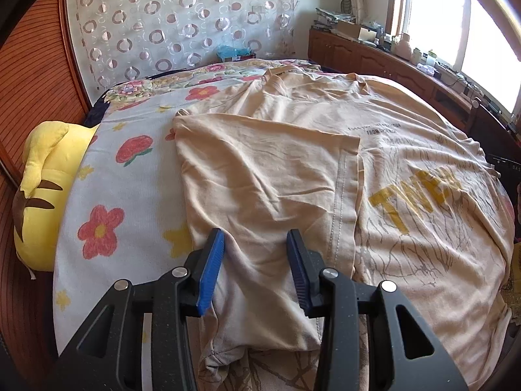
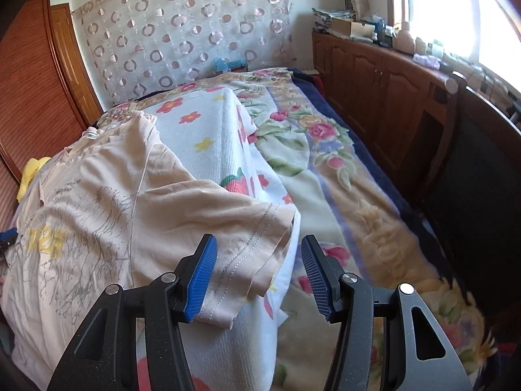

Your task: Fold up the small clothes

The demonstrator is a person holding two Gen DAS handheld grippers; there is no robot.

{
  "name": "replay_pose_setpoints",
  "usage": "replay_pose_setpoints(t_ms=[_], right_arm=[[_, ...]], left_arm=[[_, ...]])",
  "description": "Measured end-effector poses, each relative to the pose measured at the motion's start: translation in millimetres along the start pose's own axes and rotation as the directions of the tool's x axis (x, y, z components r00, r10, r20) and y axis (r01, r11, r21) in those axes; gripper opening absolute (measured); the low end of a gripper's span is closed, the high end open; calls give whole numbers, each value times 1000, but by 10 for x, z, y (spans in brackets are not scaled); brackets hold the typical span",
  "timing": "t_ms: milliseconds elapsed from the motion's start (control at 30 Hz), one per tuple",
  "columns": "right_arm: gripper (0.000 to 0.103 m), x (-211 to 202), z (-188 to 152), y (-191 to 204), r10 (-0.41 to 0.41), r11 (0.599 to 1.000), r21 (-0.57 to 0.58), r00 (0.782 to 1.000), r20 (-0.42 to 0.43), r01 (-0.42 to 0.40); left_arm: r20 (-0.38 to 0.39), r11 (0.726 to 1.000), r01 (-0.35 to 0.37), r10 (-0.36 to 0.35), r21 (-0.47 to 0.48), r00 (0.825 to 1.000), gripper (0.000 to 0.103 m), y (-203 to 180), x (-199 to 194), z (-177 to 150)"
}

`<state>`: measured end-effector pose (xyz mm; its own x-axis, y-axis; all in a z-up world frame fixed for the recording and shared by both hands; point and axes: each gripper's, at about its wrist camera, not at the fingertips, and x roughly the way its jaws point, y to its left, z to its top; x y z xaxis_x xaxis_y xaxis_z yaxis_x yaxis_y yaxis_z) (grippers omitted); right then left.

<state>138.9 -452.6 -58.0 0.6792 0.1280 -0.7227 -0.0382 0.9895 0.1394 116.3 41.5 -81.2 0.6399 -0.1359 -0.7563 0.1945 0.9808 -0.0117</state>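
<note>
Left gripper (image 1: 255, 244), low centre of the left wrist view: jaws wide apart, blue pads (image 1: 213, 270) straddling a fold of the beige T-shirt (image 1: 260, 169), nothing pinched. Folded-over left side of the shirt running up the frame's middle from between the pads, its stitched hem (image 1: 345, 202) just right of centre. Only here: yellow lettering (image 1: 413, 198) and grey line print across the right half, collar at upper centre, and a yellow plush toy (image 1: 42, 189) at the left edge beside the flowered white sheet (image 1: 123, 195).

Right gripper (image 2: 259, 260), low centre of the right wrist view: jaws wide too, gripping nothing. Short sleeve (image 2: 228, 244) of the same shirt lying between the pads, its double-stitched cuff close to the left pad (image 2: 202, 277). Shirt body spreading into the lower left of this frame, the print seen only at a slant. Only here: rose-patterned blanket (image 2: 342, 176) down the right half, dark chair back (image 2: 482, 176) at the right edge. Both views: circle-patterned curtain (image 2: 182, 29) at top, wooden cabinets (image 1: 374, 58) under the bright window.
</note>
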Motion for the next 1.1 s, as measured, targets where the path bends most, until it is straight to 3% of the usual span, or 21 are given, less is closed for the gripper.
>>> replay_pose_setpoints(t_ms=[100,267,367,533,867,1100], right_arm=[[48,20,15,-37,21,1000,6,1000,-12,-21],[17,3,6,-53,52,998,-22,999,-5,-52],[5,-57,-10,23,33,997,-69,999,18,-31],[2,-232,41,100,51,994,-104,995,88,-41],[1,-659,122,623,188,960,-244,965,186,-140],[1,-649,85,683,179,952,-280,965,193,-120]], left_arm=[[5,1000,-4,4,0,1000,41,-10,-6,-5],[15,1000,-2,2,-7,1000,42,-22,-18,-22],[15,1000,-3,3,-5,1000,42,-14,-20,-24],[14,1000,0,0,-7,1000,42,-21,-17,-24],[12,1000,7,-7,0,1000,42,-35,-9,-20],[11,1000,20,-20,1,1000,43,-50,-4,-24]])
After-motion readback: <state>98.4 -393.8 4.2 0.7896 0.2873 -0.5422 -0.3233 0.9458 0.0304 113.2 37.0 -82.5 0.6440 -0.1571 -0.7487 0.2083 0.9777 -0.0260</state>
